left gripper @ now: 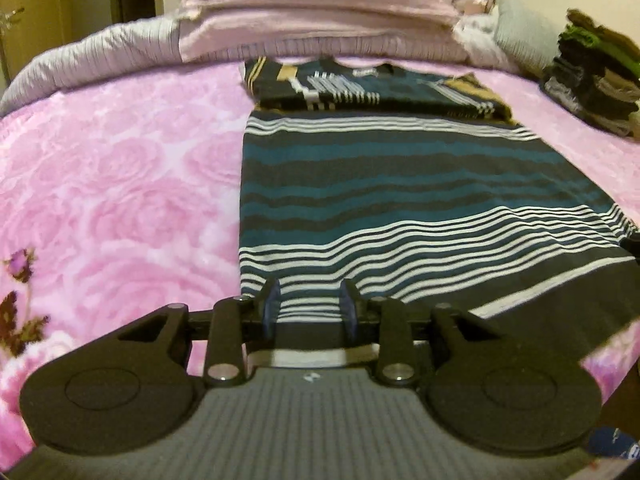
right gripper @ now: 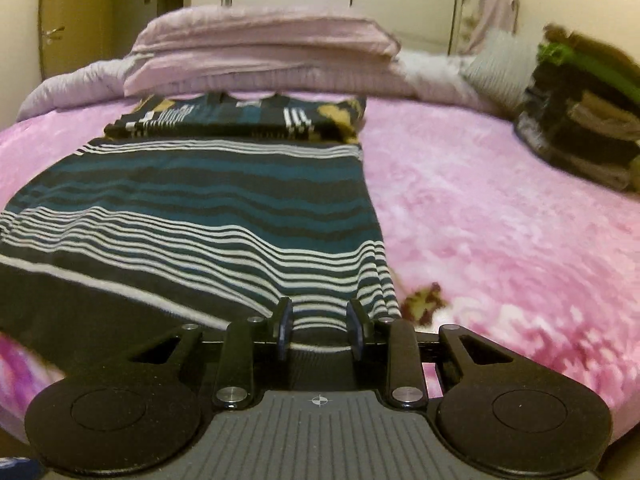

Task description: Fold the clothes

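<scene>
A striped shirt [left gripper: 400,184] in teal, black and white lies flat on the pink bed, with its collar end and sleeves folded in at the far side [left gripper: 360,88]. My left gripper [left gripper: 310,304] is at the near left corner of the hem, shut on the cloth that fills the gap between its fingers. In the right wrist view the same shirt [right gripper: 200,200] runs away from my right gripper [right gripper: 322,322], which is shut on the near right corner of the hem. The dark hem band hangs stretched between the two grippers, slightly off the bed and blurred.
A pink flowered blanket [left gripper: 120,180] covers the bed. Lilac pillows and a folded quilt [left gripper: 312,12] are stacked at the far end. A pile of folded dark clothes [right gripper: 580,132] sits at the far right. Bare blanket [right gripper: 500,220] lies to the shirt's right.
</scene>
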The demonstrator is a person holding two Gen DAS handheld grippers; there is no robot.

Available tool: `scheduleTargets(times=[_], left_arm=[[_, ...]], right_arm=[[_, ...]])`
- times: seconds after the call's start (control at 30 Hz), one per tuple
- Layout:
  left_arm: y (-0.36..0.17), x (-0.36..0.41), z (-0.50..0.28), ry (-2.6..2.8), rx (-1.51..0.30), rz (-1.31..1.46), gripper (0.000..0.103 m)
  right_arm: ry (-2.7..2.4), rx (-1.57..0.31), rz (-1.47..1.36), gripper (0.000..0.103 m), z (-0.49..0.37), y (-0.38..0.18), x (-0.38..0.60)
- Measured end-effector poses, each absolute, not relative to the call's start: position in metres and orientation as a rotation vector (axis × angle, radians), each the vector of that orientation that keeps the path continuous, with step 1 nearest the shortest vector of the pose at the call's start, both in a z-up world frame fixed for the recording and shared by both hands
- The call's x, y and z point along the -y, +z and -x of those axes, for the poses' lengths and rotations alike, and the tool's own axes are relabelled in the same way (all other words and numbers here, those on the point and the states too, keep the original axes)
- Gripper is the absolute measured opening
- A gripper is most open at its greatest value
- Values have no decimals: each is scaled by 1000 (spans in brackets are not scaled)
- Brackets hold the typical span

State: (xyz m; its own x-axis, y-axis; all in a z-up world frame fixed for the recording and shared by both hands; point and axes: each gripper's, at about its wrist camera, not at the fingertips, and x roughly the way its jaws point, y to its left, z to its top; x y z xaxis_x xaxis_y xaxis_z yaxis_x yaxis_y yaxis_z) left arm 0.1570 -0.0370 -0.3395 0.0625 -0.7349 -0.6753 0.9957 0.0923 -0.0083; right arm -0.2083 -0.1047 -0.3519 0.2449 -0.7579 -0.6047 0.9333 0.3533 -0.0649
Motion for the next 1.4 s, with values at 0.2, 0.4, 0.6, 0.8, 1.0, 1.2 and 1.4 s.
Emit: scheduleTargets(times=[0.2,0.4,0.6,0.8,1.0,1.2,1.4], left_arm=[[-325,8,-151,-1412,-661,-543,38],[-284,-32,-130,-1438,-647,-557,55],[-253,-75,-116,-1410,-601,-565,66],[-236,-108,-107,-1409,-577,-584,73],[-229,-122,-102,-1424,-556,-589,74],[-229,-124,-101,-1414,-559,-596,74],[-227,-126,-99,-1414,-551,-600,74]], right_arm=[[-1265,-751,-472,29,202,-328,74],[-1270,-595,-531,64,190,-277,15],[-1166,-543,-501,75,166,-247,-33],[-1154,-519,-487,75,164,-236,-66],[-1165,-498,-482,76,167,-233,-82],[-1161,-496,-467,76,169,-230,-86],[-1158,-493,-467,76,171,-230,-92]])
